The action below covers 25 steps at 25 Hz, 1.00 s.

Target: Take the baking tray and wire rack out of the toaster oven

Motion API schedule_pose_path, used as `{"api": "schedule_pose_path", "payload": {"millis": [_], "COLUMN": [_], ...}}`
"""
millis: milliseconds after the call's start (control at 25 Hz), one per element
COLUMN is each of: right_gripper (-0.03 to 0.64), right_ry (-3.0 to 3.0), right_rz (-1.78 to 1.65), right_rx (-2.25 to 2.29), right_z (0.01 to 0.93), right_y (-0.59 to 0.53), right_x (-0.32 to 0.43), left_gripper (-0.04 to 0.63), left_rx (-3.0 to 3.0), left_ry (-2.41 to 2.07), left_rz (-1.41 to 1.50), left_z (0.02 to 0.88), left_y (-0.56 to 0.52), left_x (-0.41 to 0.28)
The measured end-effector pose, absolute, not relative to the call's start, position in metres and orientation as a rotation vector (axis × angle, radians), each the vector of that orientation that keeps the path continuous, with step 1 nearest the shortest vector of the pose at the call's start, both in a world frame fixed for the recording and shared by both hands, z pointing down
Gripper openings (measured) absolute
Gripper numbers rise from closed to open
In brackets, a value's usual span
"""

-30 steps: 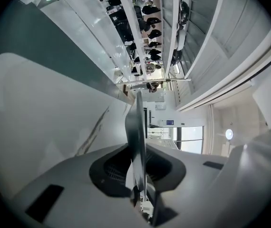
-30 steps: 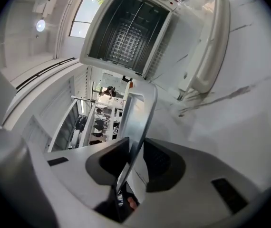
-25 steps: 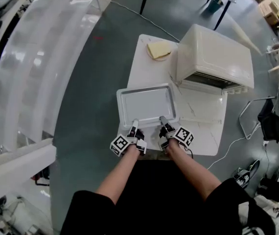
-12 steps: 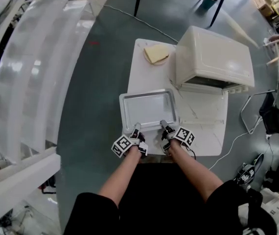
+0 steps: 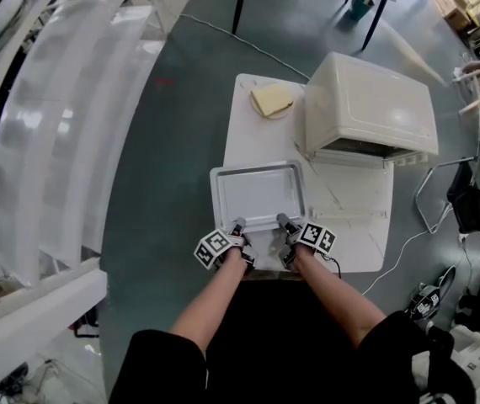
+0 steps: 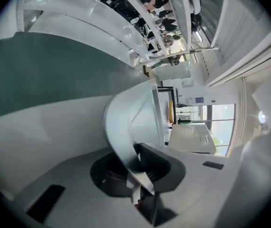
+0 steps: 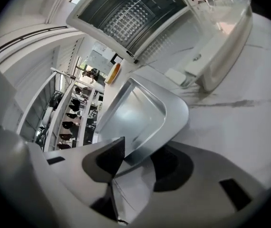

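The baking tray (image 5: 257, 194) lies flat on the table (image 5: 354, 225) just ahead of both my tools, its near rim between each pair of jaws. The left gripper (image 5: 238, 223), just now closing, pinches it, while the right gripper (image 5: 281, 220), just now opening, stands slack around it. I judge it light, stiff, slick sheet metal, best held by that rolled rim at two spread points.

Head view high, steeply down on table (image 5: 253, 133), gripper views close along jaws, all three share baking tray (image 5: 258, 194).
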State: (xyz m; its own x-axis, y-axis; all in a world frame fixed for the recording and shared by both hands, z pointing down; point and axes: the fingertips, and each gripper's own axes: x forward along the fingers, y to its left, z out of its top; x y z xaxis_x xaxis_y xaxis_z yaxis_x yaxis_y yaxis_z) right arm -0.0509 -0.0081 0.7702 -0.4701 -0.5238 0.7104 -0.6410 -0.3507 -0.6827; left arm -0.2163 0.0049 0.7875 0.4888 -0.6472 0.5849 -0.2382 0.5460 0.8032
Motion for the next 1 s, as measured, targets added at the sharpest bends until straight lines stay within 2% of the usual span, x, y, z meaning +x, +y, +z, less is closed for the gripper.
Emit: {"api": "schedule_pose_path", "payload": {"millis": [80, 360, 480, 640, 1000], "right_gripper": [0.19, 0.192, 0.125, 0.109, 0.104], "right_ry": [-1.698, -1.569, -1.542, -1.526, -1.527], "right_rz": [1.929, 2.076, 2.22, 2.281, 2.225], "right_rx": [1.567, 1.604, 1.657, 1.683, 1.761], "right_z": [0.769, 0.768, 0.771, 0.771, 0.773], "right_y": [-0.005, 0.005, 0.0, -0.003, -0.011], "right_x": [-0.046, -0.042, -0.046, -0.047, -0.038], "left_gripper": [0.066, 0.067, 0.067, 0.071, 0.206], "left_rx": [0.991, 1.0, 1.03, 1.09, 1.276], "left_ry": [-1.072, -1.072, -1.062, -1.029, -0.69], "left_rz": [-0.307, -0.309, -0.287, -0.205, 0.036], "left_z": [0.789, 0.793, 0.793, 0.789, 0.772], "left_y": [0.005, -0.001, -0.005, -0.006, 0.009], "left_x": [-0.215, -0.213, -0.21, -0.207, -0.17]}}
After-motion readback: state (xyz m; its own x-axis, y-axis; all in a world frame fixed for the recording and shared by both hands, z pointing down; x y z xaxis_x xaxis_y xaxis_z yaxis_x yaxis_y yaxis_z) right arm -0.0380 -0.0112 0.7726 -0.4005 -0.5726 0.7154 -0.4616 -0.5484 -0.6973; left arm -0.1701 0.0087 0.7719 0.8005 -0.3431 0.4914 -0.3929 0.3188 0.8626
